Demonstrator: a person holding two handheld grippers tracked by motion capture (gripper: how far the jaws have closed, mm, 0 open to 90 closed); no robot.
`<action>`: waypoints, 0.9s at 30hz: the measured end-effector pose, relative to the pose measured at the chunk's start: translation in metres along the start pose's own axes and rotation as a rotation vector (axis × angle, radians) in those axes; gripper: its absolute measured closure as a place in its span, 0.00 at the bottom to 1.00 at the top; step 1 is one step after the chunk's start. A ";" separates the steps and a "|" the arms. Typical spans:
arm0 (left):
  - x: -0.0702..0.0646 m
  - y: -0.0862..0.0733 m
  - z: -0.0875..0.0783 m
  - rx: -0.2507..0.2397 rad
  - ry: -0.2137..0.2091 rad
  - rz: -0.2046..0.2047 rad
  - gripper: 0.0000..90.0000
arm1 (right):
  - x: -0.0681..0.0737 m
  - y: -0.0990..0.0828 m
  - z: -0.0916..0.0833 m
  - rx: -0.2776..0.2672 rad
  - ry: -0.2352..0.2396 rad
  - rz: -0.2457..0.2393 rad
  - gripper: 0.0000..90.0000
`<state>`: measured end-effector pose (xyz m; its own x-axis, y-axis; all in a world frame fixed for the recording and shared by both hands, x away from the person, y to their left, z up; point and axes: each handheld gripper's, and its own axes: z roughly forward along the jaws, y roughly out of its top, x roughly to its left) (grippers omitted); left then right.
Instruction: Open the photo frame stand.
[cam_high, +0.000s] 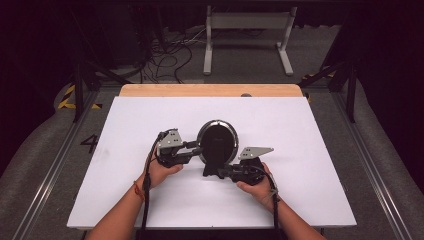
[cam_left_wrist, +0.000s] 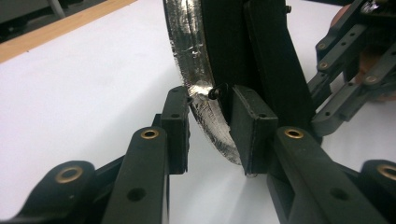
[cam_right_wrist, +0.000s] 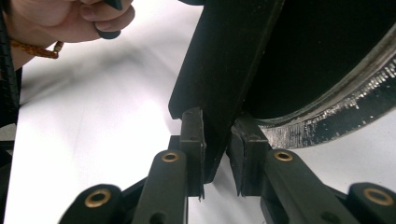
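Note:
A round black disc with a silvery rim (cam_high: 217, 141) stands upright on a black stand at the middle of the white table. My left gripper (cam_high: 197, 148) reaches in from the left. In the left gripper view its jaws (cam_left_wrist: 210, 126) sit either side of the silvery rim (cam_left_wrist: 187, 42), pads pressed on it. My right gripper (cam_high: 215, 172) comes from the right at the disc's foot. In the right gripper view that gripper (cam_right_wrist: 217, 149) is shut on the flat black stand (cam_right_wrist: 224, 60), with the disc (cam_right_wrist: 327, 56) behind it.
The white table top (cam_high: 310, 150) has a wooden strip (cam_high: 210, 90) along its far edge. Beyond it stand a white metal frame (cam_high: 247, 30) and loose cables (cam_high: 165, 60) on the floor. The left hand (cam_right_wrist: 70, 18) is at the top left of the right gripper view.

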<state>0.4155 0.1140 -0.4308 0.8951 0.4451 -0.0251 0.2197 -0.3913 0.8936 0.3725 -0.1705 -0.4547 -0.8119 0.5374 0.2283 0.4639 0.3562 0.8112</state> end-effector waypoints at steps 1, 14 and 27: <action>0.000 0.000 0.000 -0.001 0.000 -0.001 0.77 | 0.000 0.000 0.000 0.003 0.000 0.002 0.86; 0.007 -0.006 0.021 0.039 -0.045 -0.032 0.52 | -0.004 0.001 0.003 0.021 0.000 -0.017 0.87; 0.012 -0.008 0.023 0.030 -0.095 -0.038 0.62 | -0.004 0.003 0.004 0.017 0.021 -0.059 0.88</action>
<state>0.4335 0.1035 -0.4483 0.9182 0.3826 -0.1024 0.2646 -0.3999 0.8775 0.3783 -0.1689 -0.4553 -0.8453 0.4988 0.1918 0.4208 0.4001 0.8142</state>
